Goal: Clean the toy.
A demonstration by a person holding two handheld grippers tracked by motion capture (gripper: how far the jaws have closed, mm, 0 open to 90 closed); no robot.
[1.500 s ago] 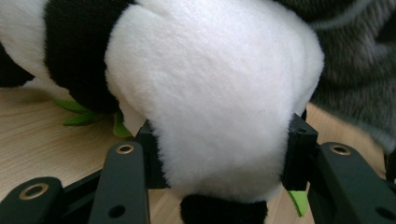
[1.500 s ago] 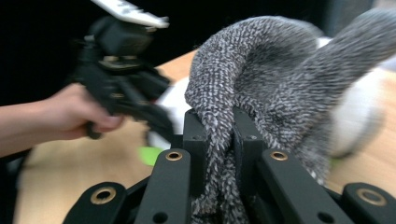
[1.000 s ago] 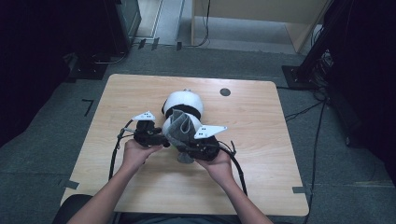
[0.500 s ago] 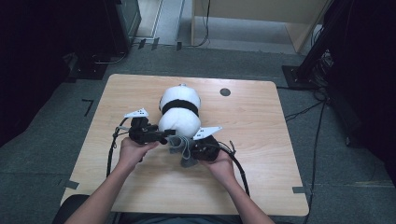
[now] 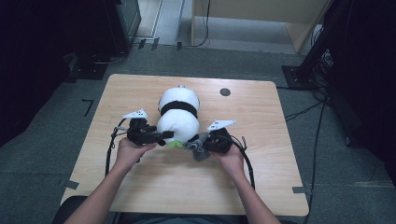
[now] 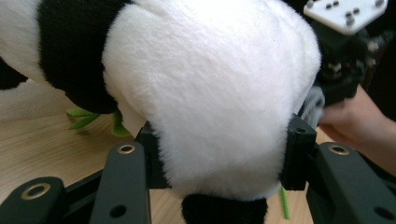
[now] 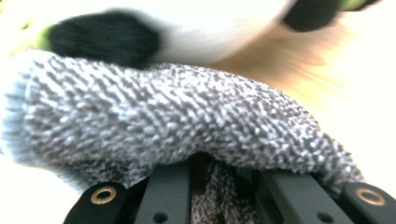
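Note:
A black-and-white panda plush (image 5: pixel 177 114) lies along the middle of the wooden table (image 5: pixel 280 163). My left gripper (image 5: pixel 164 136) comes in from the left and is shut on its white near end (image 6: pixel 210 93), with the pads (image 6: pixel 295 154) pressed into the fur on both sides. Green felt leaves (image 6: pixel 88 119) poke out beneath the plush. My right gripper (image 5: pixel 205 142) is shut on a grey knitted cloth (image 5: pixel 198 149), held low at the plush's near right. In the right gripper view the cloth (image 7: pixel 163 116) bulges over the jaws, with a black paw (image 7: pixel 102 37) just behind it.
A small dark round spot (image 5: pixel 225 92) marks the table's far side. Black cables (image 5: pixel 112 149) trail from both grippers across the near table. Dark equipment (image 5: pixel 107 28) and a wooden cabinet (image 5: pixel 261 18) stand on the floor beyond the far edge.
The right gripper has lowered the grey cloth from up in front of the plush to table level at its near right. The left gripper has stayed clamped on the plush.

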